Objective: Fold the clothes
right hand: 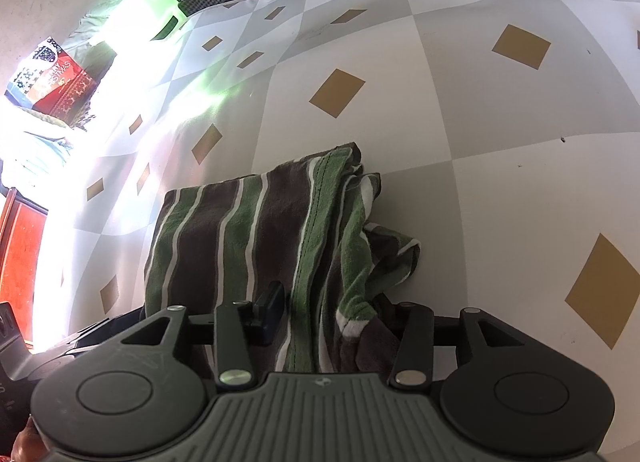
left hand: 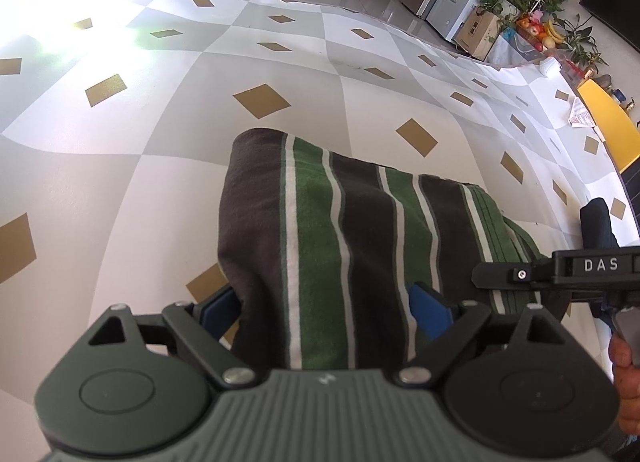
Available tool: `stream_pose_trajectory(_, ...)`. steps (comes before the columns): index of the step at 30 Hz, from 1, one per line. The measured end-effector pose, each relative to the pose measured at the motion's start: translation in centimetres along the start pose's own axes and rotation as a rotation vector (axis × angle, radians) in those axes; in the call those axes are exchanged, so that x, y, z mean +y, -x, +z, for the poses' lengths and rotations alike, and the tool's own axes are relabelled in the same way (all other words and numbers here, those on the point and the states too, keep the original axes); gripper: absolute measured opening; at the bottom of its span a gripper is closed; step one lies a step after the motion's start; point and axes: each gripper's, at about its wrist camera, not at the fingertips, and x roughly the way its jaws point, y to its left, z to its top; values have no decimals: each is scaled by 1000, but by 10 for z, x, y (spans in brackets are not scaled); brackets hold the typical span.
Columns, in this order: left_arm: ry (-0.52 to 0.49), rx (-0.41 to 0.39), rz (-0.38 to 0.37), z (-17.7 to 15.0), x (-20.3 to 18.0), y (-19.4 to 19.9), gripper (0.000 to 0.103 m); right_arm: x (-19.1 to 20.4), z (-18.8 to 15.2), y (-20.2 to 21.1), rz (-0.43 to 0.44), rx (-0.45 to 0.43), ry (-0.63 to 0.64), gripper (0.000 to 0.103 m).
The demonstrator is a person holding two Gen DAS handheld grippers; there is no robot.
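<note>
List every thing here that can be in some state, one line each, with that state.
striped garment: folded into a thick stack, lying on the checked cloth; loose layers stick out at one edge.
left gripper: fingers spread wide, garment between them, pads not pressing it.
right gripper: fingers partly apart over the garment's near edge; grip unclear.
checked cloth: spread out flat, rippled at its far edge.
</note>
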Motion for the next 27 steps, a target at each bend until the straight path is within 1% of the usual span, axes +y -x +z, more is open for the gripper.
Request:
stream_pose_trajectory(4, -30, 6, 9, -1, -6, -4, 99, 6, 1, -3, -9, -11, 12, 49)
stream_pose_trajectory(7, -54, 10, 17, -1, -11, -6, 100, 12, 1, -6, -17, -17, 36, 54)
stream_pose_trajectory(10, -77, 7, 24, -3, -15, -6, 99, 18, 0, -8, -25, -22, 69, 54)
stream_pose_trajectory(11, -87, 4, 22, -4, -16, -6, 93, 19, 0, -9, -26, -24, 80, 53)
stream_pose_trajectory(12, -100, 4, 17, -4, -19, -6, 81, 21, -1, -10, -27, -25, 91, 51)
stream_pose_trajectory(13, -113, 3, 12, -5, -21, -5, 74, 23, -1, -11, -29, -26, 101, 44)
stream_pose_trajectory(14, -127, 2, 7, -5, -23, -5, 55, 22, -1, -12, -32, -23, 103, 35)
stream_pose_trajectory(15, -140, 2, 2, -6, -25, -4, 46, 22, -1, -12, -36, -21, 105, 30)
stream_pose_trajectory(16, -148, 0, -2, -7, -27, -4, 44, 22, 0, -13, -39, -19, 107, 25)
stream_pose_trajectory(18, -140, -12, -3, -7, -27, -2, 35, 25, -1, -11, -50, -27, 131, 23)
stream_pose_trajectory(20, -133, -31, -3, -6, -27, 3, 30, 31, -3, -8, -60, -39, 162, 21)
stream_pose_trajectory(27, -166, -93, 26, -6, -39, 23, 28, 54, -13, 16, -81, -110, 278, 20)
